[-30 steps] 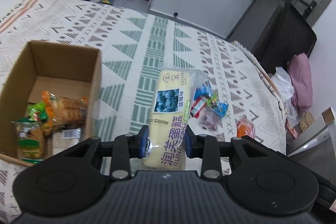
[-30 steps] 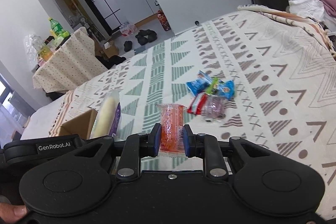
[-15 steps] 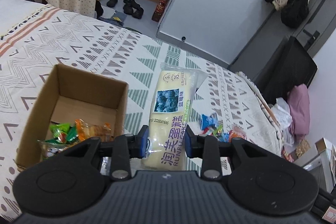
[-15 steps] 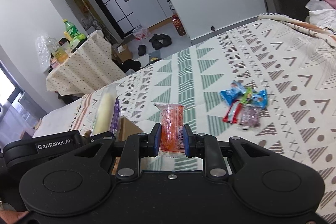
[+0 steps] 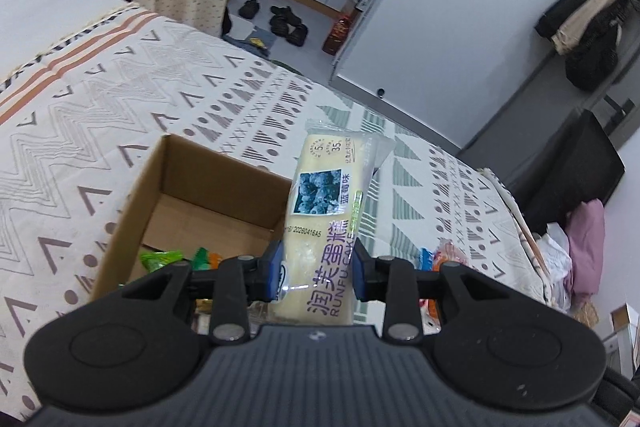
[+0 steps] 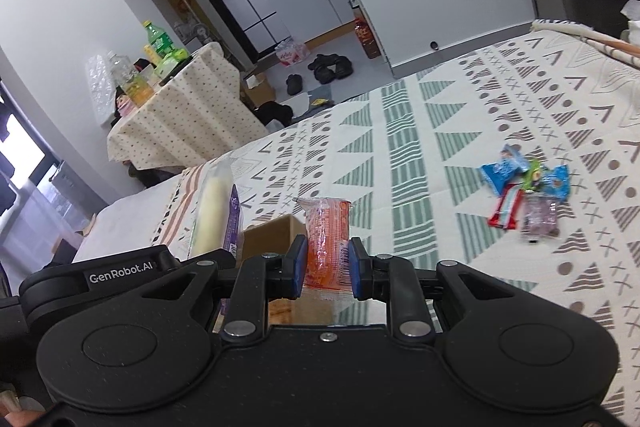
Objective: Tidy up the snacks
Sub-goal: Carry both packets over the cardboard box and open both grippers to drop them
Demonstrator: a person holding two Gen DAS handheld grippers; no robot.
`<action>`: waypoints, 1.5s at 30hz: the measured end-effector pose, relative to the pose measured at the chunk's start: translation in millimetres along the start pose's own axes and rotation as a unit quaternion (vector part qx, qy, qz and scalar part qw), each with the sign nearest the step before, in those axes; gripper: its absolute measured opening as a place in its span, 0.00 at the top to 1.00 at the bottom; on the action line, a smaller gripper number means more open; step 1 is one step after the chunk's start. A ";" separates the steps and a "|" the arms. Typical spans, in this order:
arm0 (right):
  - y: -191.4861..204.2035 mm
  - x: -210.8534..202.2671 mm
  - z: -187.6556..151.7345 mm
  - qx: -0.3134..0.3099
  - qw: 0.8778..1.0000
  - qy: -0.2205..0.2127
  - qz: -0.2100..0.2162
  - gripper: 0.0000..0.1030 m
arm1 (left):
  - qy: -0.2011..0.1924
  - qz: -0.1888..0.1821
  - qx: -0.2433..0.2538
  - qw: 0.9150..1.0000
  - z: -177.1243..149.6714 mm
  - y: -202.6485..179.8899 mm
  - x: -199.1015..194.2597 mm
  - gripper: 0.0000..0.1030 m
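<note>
Left gripper (image 5: 318, 273): clenched on the cake pack (image 5: 328, 219), blue pads pressing its lower sides; the pack stands up out of the jaws toward 12 o'clock.
Cake pack: pale yellow in clear wrap with a blueberry picture and purple print, held in the air over the right wall of the box (image 5: 188, 195).
Box: open cardboard on the bedspread (image 5: 120, 99), at 10 o'clock from the left gripper; green and orange snack wrappers (image 5: 176, 257) lie at its near end.
Right gripper (image 6: 327, 269): clenched on the orange pack (image 6: 326, 239), which stands upright between the pads.
Orange pack: held in the air, the box edge showing just behind it at 10 o'clock.
Loose snacks (image 6: 524, 191): a small heap of blue, red and purple packets on the bedspread, at 2 o'clock from the right gripper, well apart from the box.
</note>
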State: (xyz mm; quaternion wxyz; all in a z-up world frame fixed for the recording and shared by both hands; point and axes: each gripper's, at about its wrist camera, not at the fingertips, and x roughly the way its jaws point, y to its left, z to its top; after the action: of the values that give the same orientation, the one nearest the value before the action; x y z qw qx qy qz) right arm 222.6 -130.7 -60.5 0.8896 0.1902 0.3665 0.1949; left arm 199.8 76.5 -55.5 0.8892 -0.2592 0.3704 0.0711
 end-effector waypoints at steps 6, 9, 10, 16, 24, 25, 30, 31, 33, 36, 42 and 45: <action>17.3 17.1 -3.9 -0.004 1.000 0.013 0.010 0.79 | -0.001 0.016 -0.026 1.000 9.4 23.0 3.5 0.68; 25.7 26.9 -6.4 -0.003 1.000 0.020 0.016 0.79 | 0.004 0.028 -0.038 0.999 12.3 34.8 8.0 0.68; 28.7 30.5 -7.1 -0.003 1.000 0.023 0.017 0.79 | 0.006 0.032 -0.042 0.999 12.7 38.7 9.9 0.68; 43.6 53.6 -12.0 -0.008 0.999 0.038 0.020 0.79 | 0.018 0.044 -0.071 0.996 14.1 56.2 18.7 0.68; 55.4 71.1 -14.0 -0.010 0.999 0.044 0.022 0.79 | 0.014 0.070 -0.079 0.994 15.0 62.2 23.4 0.67; 55.8 72.0 -13.8 -0.010 0.999 0.044 0.022 0.78 | 0.009 0.071 -0.079 0.994 15.3 62.7 22.3 0.67; 54.2 71.2 -13.1 -0.013 0.998 0.047 0.044 0.68 | 0.006 0.076 -0.071 0.995 15.7 57.4 21.9 0.54; 51.1 68.4 -13.5 -0.010 0.998 0.046 0.042 0.66 | 0.006 0.079 -0.069 0.994 15.2 56.0 22.7 0.52; 43.7 62.9 -13.6 -0.004 0.998 0.042 0.036 0.65 | 0.005 0.082 -0.068 0.994 14.3 53.6 23.4 0.43; 31.6 55.1 -13.3 0.002 0.999 0.039 0.025 0.61 | -0.001 0.081 -0.067 0.994 11.7 49.2 22.0 0.28; 4.2 34.9 -14.7 0.005 0.999 0.033 -0.002 0.45 | -0.008 0.084 -0.059 0.995 6.6 38.3 20.9 0.19; -8.1 25.9 -16.3 0.005 0.999 0.031 -0.014 0.36 | -0.002 0.086 -0.052 0.995 3.5 29.9 23.0 0.16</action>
State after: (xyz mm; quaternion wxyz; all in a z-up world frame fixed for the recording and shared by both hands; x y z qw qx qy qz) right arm 229.5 -121.8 -90.1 0.8796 0.1831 0.3975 0.1864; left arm 208.9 102.3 -81.6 0.8660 -0.2715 0.3851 0.1674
